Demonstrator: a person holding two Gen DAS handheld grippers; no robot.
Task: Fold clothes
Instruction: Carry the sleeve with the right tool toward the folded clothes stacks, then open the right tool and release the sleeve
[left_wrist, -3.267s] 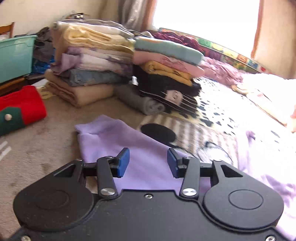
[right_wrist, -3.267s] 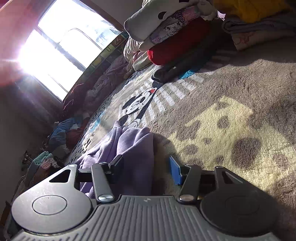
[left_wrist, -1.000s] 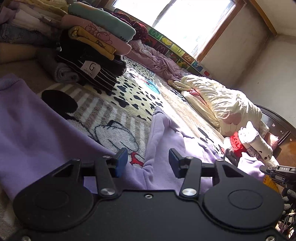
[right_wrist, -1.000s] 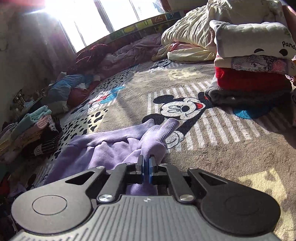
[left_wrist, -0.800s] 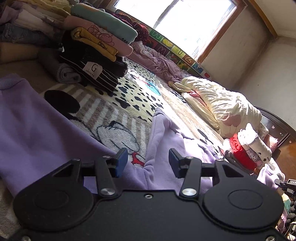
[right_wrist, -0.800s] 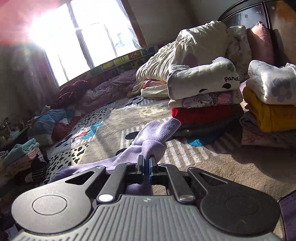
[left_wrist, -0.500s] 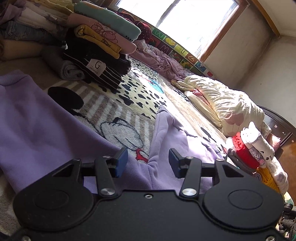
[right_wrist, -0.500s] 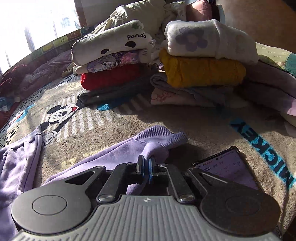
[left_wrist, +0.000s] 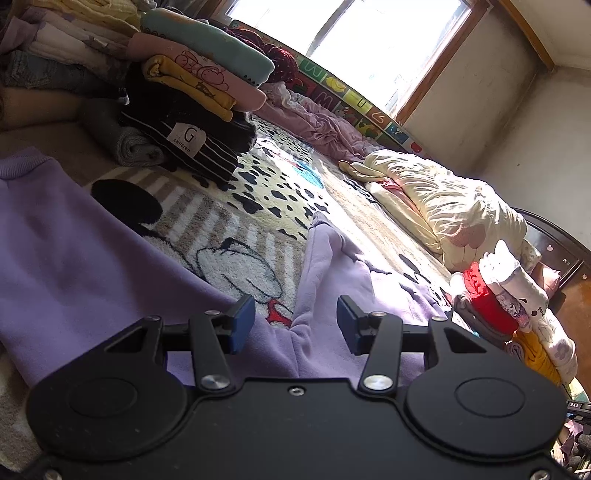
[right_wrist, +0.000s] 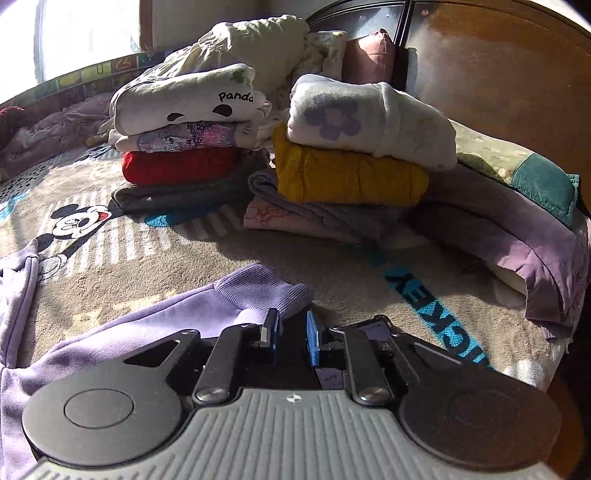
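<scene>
The right hand-held gripper (right_wrist: 290, 334) was opening, its pads off the purple sleeve (right_wrist: 258, 290) at twelve o'clock; the left hand-held gripper (left_wrist: 295, 325) stood spread.

A white tag (left_wrist: 188, 138) on the dark striped garment (left_wrist: 207, 155) reads "G children". The top white folded garment (right_wrist: 184, 98) reads "panda". The blanket (right_wrist: 424, 291) bears blue letters "ICKEY".

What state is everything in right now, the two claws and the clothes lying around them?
Left claw: open, empty, over the purple garment.
Right claw: jaws opening, nothing visibly pinched.
Purple sleeve cuff: lying flat on the blanket, just ahead of the right claw.
Purple garment: spread out, unfolded.
Panda top: folded, top of a stack.
Yellow sweater: folded, under the flowered top.
</scene>
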